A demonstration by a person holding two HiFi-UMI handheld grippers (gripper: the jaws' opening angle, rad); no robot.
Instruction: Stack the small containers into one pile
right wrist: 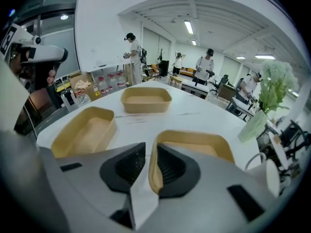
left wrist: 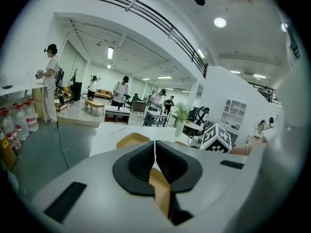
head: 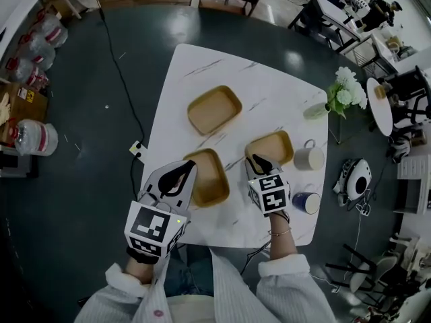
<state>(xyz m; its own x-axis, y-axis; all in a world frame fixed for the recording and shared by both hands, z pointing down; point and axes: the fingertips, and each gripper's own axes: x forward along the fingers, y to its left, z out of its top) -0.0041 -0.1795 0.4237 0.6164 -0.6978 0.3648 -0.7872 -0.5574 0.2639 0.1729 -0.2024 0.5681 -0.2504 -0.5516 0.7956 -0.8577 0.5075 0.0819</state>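
Three tan containers, shallow matte rectangles with rounded corners, sit apart on the table: the left container (head: 210, 180) nearest me, the right container (head: 275, 145) beside it, the far container (head: 214, 110) beyond. My left gripper (head: 183, 173) is clamped on the left container's outer wall. My right gripper (head: 258, 161) pinches the right container's near rim (ribbed black pads either side). The table (head: 269, 86) is white, grey-veined marble, also holding a white mug (head: 309, 159) and a blue mug (head: 306, 202). Around it are a dark glossy floor (head: 81, 180) and an open white room.
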